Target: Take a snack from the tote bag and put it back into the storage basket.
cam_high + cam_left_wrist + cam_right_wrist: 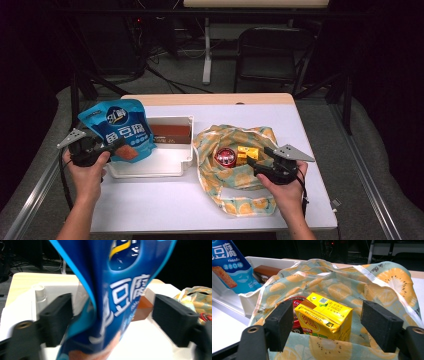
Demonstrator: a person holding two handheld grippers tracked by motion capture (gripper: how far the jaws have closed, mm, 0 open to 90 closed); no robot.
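At the left of the table the left gripper (116,145) stands with its jaws spread. The blue snack pouch (120,129) rises between them, but neither pad presses on it, so it is loose. The pouch is a glossy, crinkled foil bag with white lettering. Its long axis runs upright and leans back, and its lower end rests at the near left rim of the white plastic tray (150,171). In the left gripper view the pouch (110,302) bulges forward between the two black ribbed pads. A brown flat box (170,134) lies deeper in the tray, apart from the pouch.

Further right lies the cloth bag (235,195), soft, rumpled fabric printed with lemon slices, its mouth open toward the person. Inside it a round red can (225,156) sits just beside a yellow drink carton (247,154), a sharp-edged cardboard brick.

The right gripper (255,166) is open as well, holding nothing. In the right gripper view its jaws flank the carton (324,315) with a gap on each side. The carton lies straight ahead of the right gripper, a corner turned toward it, the can partly hidden behind its left side. The right hand is far nearer to the carton, so the next grasp likely falls to it, closing across the short width.
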